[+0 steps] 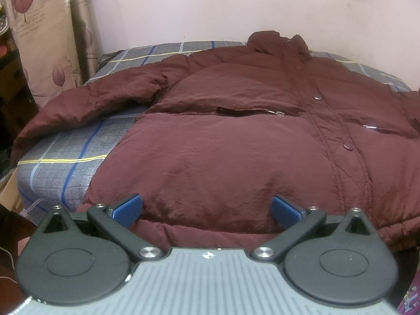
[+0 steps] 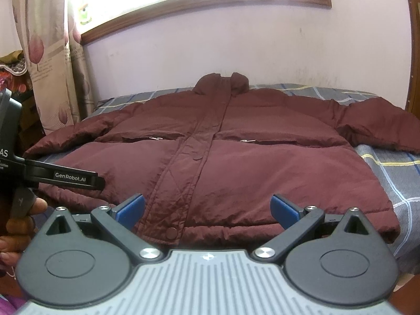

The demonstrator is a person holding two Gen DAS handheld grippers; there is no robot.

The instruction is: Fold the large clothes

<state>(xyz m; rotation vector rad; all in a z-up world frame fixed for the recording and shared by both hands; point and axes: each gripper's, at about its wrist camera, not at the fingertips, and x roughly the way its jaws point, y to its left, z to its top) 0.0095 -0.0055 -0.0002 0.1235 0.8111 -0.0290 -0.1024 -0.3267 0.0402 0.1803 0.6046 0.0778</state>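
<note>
A large maroon puffer jacket (image 1: 223, 141) (image 2: 210, 157) lies flat and face up on the bed, collar at the far wall, both sleeves spread sideways, front snapped shut. My left gripper (image 1: 207, 207) stands open just above the jacket's near hem, left of the front placket, holding nothing. My right gripper (image 2: 207, 207) is also open and empty above the hem, near the placket and its bottom snap (image 2: 172, 232). In the right wrist view the left gripper's black body (image 2: 60, 177) shows at the left edge, with a hand (image 2: 18, 225) under it.
The bed carries a grey plaid sheet (image 1: 60, 162) (image 2: 393, 173), bare at both sides of the jacket. A pale wall (image 2: 236, 52) and wooden window frame stand behind the bed. Floral curtains (image 1: 39, 34) and cluttered shelves are at the left.
</note>
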